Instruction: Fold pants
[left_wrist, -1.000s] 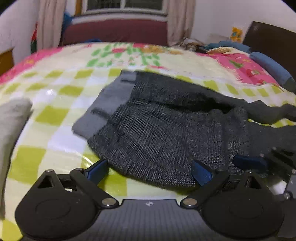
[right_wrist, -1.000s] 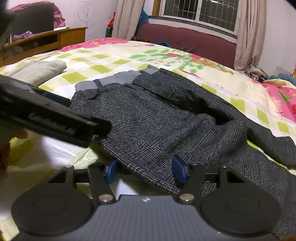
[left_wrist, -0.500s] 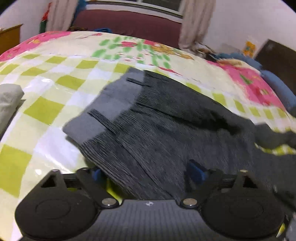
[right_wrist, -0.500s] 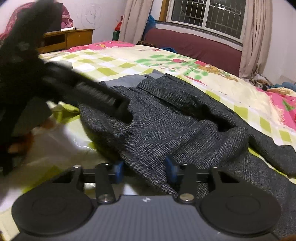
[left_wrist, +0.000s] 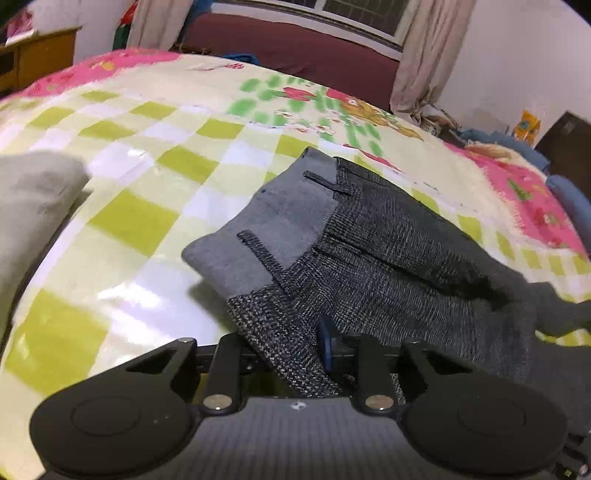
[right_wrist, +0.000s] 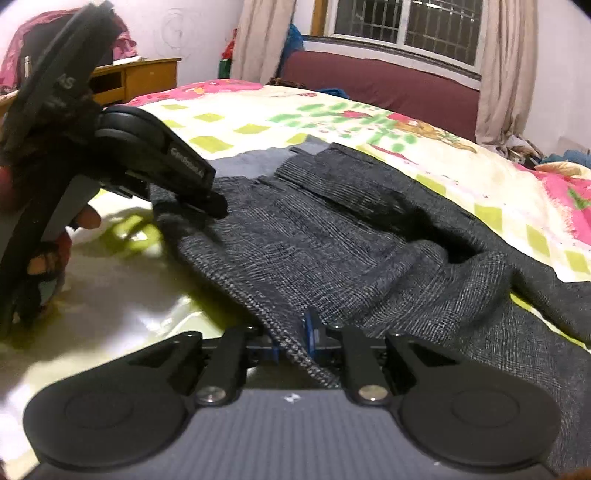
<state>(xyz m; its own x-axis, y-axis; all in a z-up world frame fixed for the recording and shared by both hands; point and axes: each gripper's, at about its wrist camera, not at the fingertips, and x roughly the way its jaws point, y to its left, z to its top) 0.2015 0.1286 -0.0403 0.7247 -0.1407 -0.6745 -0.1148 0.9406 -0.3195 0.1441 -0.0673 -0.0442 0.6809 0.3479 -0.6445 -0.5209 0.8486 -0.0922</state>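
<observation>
On the bed's green-checked, flowered cover (left_wrist: 155, 225), the dark grey woven pants (left_wrist: 388, 266) lie rumpled with their grey waistband lining (left_wrist: 280, 221) turned out, while the left claw (left_wrist: 295, 354) and right claw (right_wrist: 293, 341) each pinch the near fabric edge.

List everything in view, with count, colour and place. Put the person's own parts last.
pants: one, dark grey weave with a lighter grey waistband, spread on the bed
bedspread: one, yellow-green checks with pink and floral print, under the pants
folded cloth: one, pale grey, left edge of the bed
sofa: one, maroon, below the window
curtains: two, beige, either side of the window
wooden desk: one, orange-brown, far left by the wall
left gripper: one, black, blue pads, fingers closed on the pants' near edge
right gripper: one, black, blue pads, fingers closed on the pants' near edge
</observation>
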